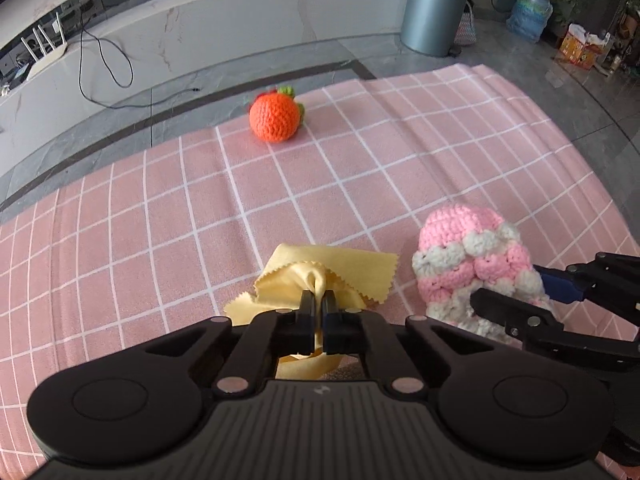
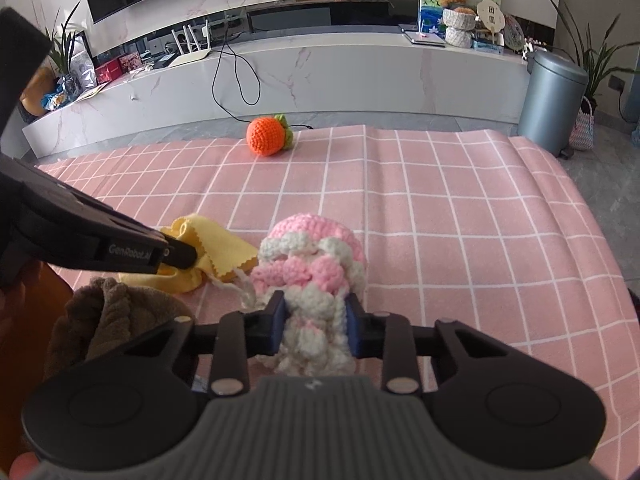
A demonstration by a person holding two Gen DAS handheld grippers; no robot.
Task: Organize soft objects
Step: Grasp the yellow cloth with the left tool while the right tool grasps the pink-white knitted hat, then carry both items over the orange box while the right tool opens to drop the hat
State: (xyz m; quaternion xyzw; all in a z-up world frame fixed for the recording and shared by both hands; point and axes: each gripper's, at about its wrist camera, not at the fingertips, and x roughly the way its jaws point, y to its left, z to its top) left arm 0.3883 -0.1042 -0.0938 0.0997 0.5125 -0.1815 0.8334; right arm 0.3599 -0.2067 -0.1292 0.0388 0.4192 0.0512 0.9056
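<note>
One pink checked cloth [image 2: 440, 208] fronts marble TV bench [image 2: 320, 76].

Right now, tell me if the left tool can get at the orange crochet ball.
Probably not yet. The left tool is shut on the yellow cloth, so it is occupied. The path across the pink checked cloth to the orange crochet ball looks free otherwise.

The pink grid-checked tablecloth [image 2: 440, 208] looks matt woven fabric, faintly creased. The thin yellow cloth with pinked edges [image 1: 344, 268] is smooth — almost silky. The pink-and-white crocheted piece [image 2: 312, 264] and the orange crocheted ball [image 1: 274, 118] are knobbly yarn — rough.
</note>
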